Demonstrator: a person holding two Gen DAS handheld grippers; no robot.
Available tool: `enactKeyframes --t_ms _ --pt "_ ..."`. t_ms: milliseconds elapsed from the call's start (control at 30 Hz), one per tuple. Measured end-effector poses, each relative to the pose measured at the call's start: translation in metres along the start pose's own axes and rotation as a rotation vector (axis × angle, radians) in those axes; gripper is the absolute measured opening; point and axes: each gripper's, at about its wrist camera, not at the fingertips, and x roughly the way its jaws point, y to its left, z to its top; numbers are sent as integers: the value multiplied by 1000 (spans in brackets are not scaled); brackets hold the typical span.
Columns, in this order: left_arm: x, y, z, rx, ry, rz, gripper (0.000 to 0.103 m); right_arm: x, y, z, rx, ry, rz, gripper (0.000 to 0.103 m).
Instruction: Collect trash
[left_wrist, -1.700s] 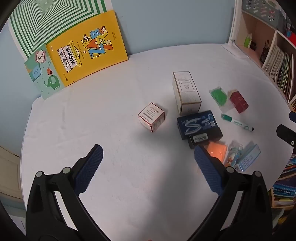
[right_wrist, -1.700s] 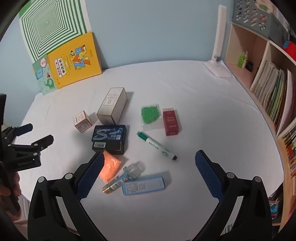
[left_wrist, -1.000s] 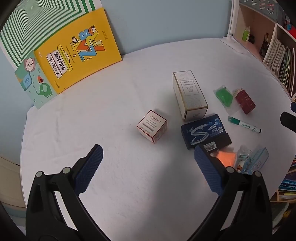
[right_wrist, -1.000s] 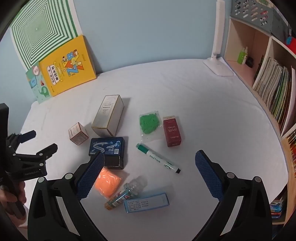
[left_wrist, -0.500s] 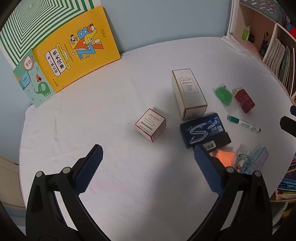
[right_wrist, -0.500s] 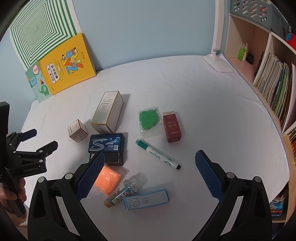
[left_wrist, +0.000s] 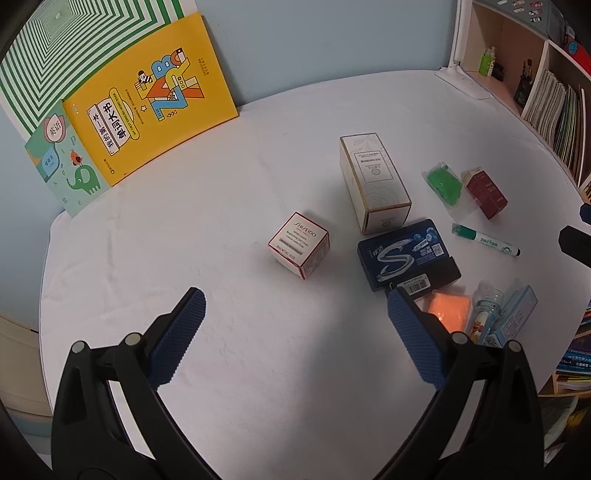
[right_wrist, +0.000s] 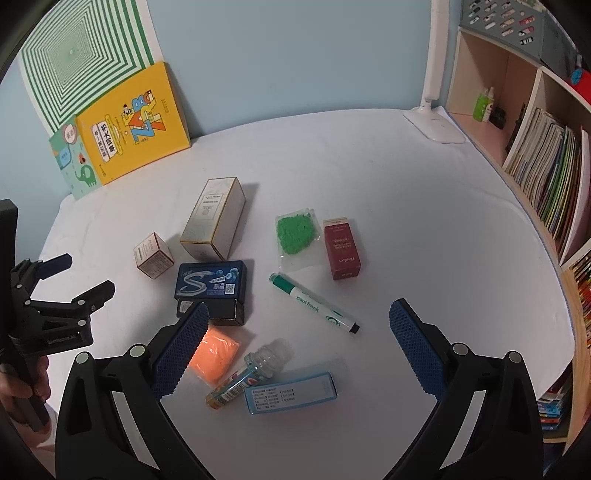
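Observation:
Loose items lie on a white table: a small white and red box, a tall cream box, a dark blue gum box, a green packet, a dark red box, a green marker, an orange packet, a small clear bottle and a light blue box. My left gripper is open and empty, above the table just short of the small box. My right gripper is open and empty, above the marker and bottle.
A yellow book, a small green book and a green striped sheet lean on the blue wall at the back left. A white desk lamp stands at the back right. A bookshelf lines the right side.
Both grippers have shifted slightly over the table and stay open. The small white and red box now sits a little nearer the left gripper's centre line. No item has moved.

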Motion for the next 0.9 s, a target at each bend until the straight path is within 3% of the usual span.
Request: enactKeyframes --t_ms 900 --pt "5 3 -3 -14 20 2 97 1 -1 0 0 0 -9 97"
